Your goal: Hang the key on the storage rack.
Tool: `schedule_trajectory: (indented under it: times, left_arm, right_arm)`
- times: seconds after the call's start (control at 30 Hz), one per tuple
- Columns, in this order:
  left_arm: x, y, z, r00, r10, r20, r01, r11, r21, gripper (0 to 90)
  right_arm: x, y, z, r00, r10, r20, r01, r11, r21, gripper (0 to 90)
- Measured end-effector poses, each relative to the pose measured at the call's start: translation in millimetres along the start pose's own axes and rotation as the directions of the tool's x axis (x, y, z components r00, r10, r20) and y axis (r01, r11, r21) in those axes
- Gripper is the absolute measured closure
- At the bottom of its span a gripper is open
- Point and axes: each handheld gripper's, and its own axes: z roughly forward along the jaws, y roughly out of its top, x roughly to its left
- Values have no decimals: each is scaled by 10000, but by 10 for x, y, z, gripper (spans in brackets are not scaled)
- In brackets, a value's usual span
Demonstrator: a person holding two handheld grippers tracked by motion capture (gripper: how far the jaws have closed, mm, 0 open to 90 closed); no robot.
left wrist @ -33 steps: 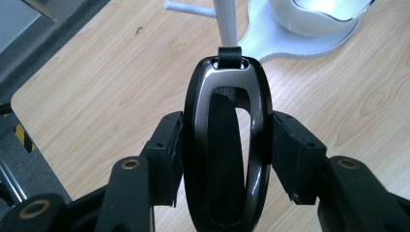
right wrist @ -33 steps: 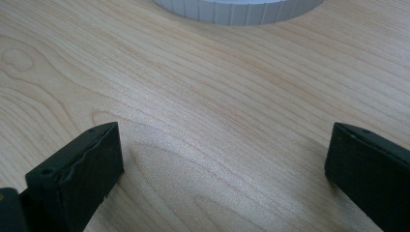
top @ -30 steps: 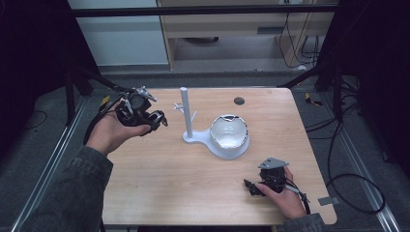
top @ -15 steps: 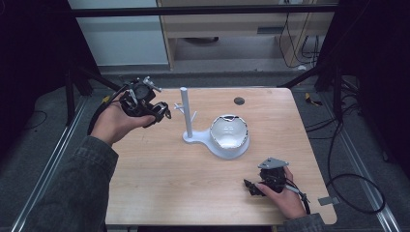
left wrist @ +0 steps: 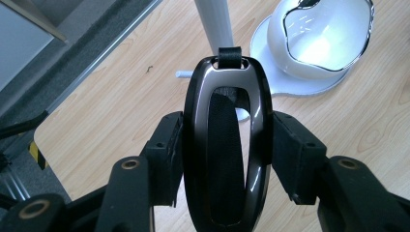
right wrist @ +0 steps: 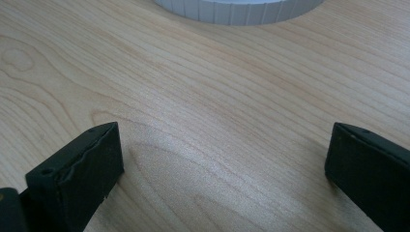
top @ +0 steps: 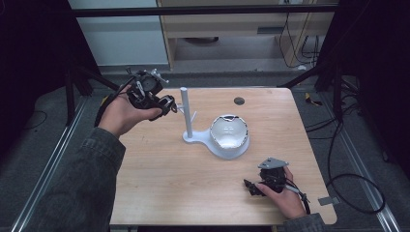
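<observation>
My left gripper (top: 163, 105) hangs above the table's far left, a short way left of the white post (top: 184, 112). It is shut on a dark glossy oval ring (left wrist: 196, 145) with a black strap through its middle and a small loop at its tip. In the left gripper view the ring's tip points at the post (left wrist: 215, 24), just above one of its pegs (left wrist: 183, 74). A white bowl with a silver rim (top: 229, 133) shares the post's base. Low over the near right of the table, my right gripper (top: 251, 186) is open with nothing between its fingers (right wrist: 77, 174).
A small dark round disc (top: 239, 101) lies near the table's far edge. The wooden table (top: 169, 193) has bare wood in front of the stand. The ribbed white edge of the base (right wrist: 237, 9) lies ahead of the right gripper. Dark frame bars and cables surround the table.
My left hand has carried the ring up and to the right, closer to the white post. The right hand has stayed where it was.
</observation>
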Motion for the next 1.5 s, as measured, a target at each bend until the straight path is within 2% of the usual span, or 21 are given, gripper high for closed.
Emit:
schedule_trajectory:
  times: [0.5,1.5]
  left_arm:
    - [16,72,170,10000,-11,-40,11,10000,77,486]
    - [124,-164,360,9986,-530,-12,530,9985,99,486]
  right_arm:
    - [2,1,-4,10000,45,-48,-45,10000,24,4]
    - [5,1,-3,10000,77,-60,-77,10000,10,5]
